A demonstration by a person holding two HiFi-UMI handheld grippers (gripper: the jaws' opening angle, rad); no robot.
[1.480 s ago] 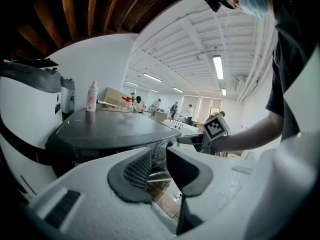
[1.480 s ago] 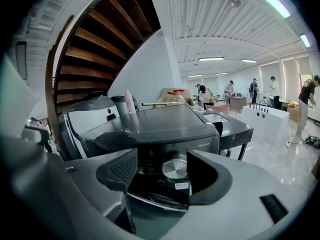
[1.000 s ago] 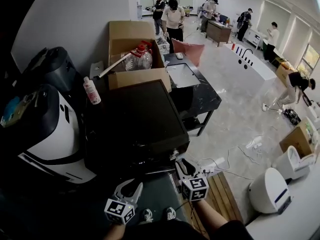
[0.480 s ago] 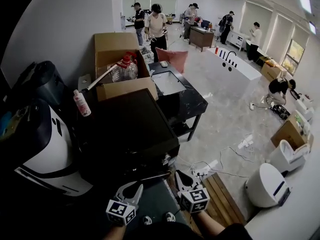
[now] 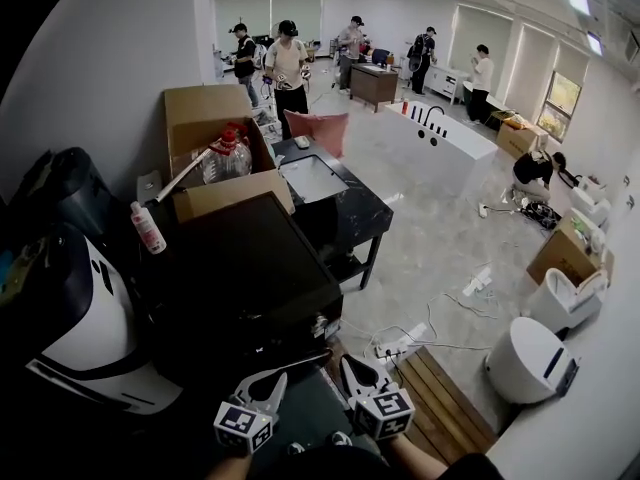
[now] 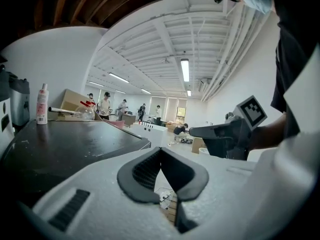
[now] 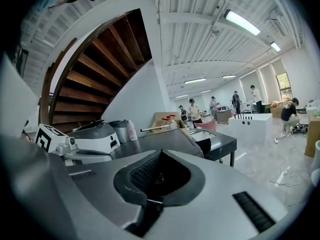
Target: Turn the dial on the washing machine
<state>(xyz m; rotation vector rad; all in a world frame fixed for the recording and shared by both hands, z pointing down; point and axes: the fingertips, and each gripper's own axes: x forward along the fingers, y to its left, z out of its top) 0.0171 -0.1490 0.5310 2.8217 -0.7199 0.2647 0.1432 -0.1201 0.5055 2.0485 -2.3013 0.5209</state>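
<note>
L gripper [image 5: 266,384] & R gripper [image 5: 353,367] sit side by side, apart, low in head view. Both are just short of the near edge of the washing machine [image 5: 240,268], the dark flat-topped box at their 12 o'clock. L fingers [image 6: 142,173] are pressed together at the tips, nothing between. R fingers [image 7: 136,178] same: closed & empty. The only knob-like bit on the machine is a pale knob [image 5: 321,325] at its near right corner, approx 11 o'clock of R gripper, near but apart. Too small to tell if it's the dial.

Room: machine's right edge drops to open floor [image 5: 440,258] from 1 to 3 o'clock. Wood slats [image 5: 440,398] lie at 3 o'clock of R gripper, w/ a power strip [image 5: 398,346] & cables beyond. At 9–10 o'clock a white-and-black appliance [image 5: 90,308] crowds the L side. Behind the machine, around 12 o'clock, are a cardboard box [image 5: 215,133], a pinkish bottle [image 5: 147,228] & a black surface [image 5: 372,211].

Views: only head view shows floor, slats, cables. L gripper view looks low across the machine's top, w/ R gripper off at 3 o'clock. R gripper view alone shows a brown ribbed overhang [image 7: 95,69] at 10–11 o'clock, plus L gripper at 9 o'clock.
</note>
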